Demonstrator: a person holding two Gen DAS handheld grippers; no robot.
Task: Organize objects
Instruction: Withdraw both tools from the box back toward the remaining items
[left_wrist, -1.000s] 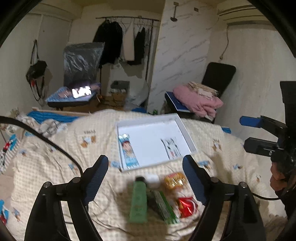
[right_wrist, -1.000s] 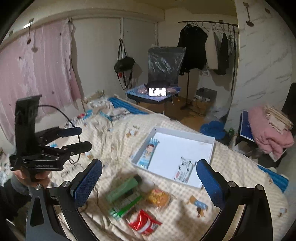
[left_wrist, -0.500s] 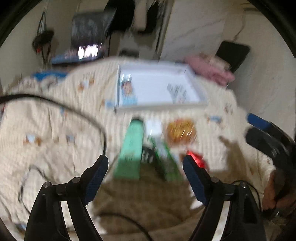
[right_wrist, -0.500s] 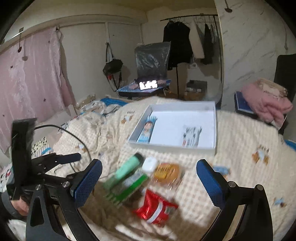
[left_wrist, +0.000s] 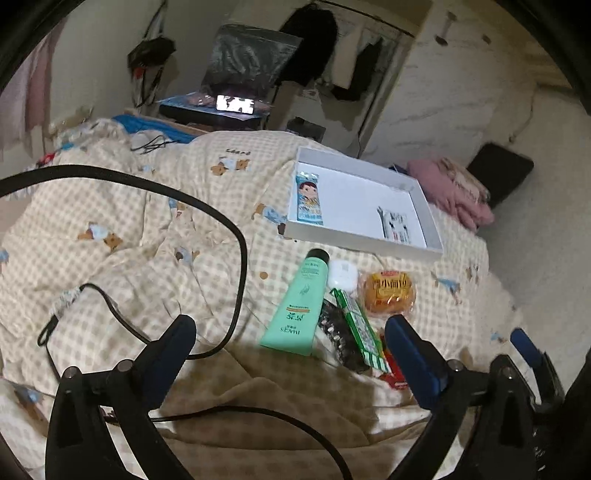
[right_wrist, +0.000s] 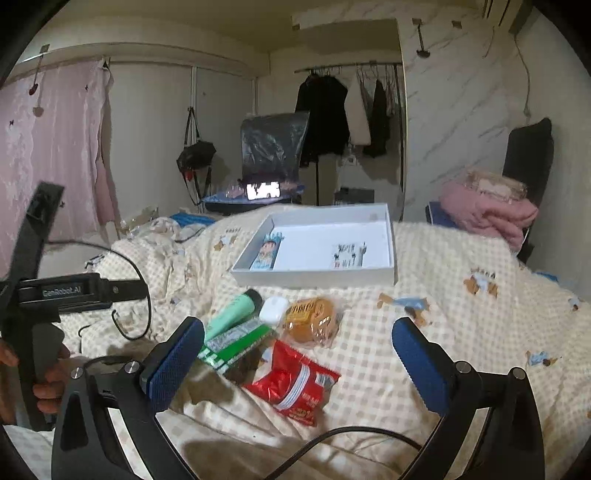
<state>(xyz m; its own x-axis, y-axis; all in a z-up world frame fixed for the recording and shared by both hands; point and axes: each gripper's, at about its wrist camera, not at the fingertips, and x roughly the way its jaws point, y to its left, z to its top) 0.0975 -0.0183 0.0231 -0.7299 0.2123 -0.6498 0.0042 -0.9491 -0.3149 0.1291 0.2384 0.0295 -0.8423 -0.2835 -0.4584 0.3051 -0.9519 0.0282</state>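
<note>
A white shallow box (left_wrist: 432, 218) (right_wrist: 314, 277) lies on the checked bedspread and holds a blue snack bar (left_wrist: 309, 198) (right_wrist: 266, 251) and a small white packet (left_wrist: 395, 224) (right_wrist: 349, 254). In front of it lie a green tube (left_wrist: 301, 306) (right_wrist: 232, 314), a white earbud case (left_wrist: 342, 274) (right_wrist: 273, 309), an orange snack pack (left_wrist: 388, 291) (right_wrist: 311, 320), a green pack (left_wrist: 360, 328) (right_wrist: 240, 343) and a red packet (left_wrist: 393, 373) (right_wrist: 295, 380). My left gripper (left_wrist: 291, 363) is open and empty, just short of the tube. My right gripper (right_wrist: 295, 363) is open and empty over the red packet.
Black cables (left_wrist: 236, 236) loop over the bedspread on the left. A chair with a lit phone (right_wrist: 263, 189) stands behind the bed. A pink blanket on a black chair (right_wrist: 491, 212) is at the right. Clothes hang on a rail (right_wrist: 343, 110).
Both grippers have dropped lower and closer to the pile of objects on the bedspread. The left view has swung left. Both stay open and empty.
</note>
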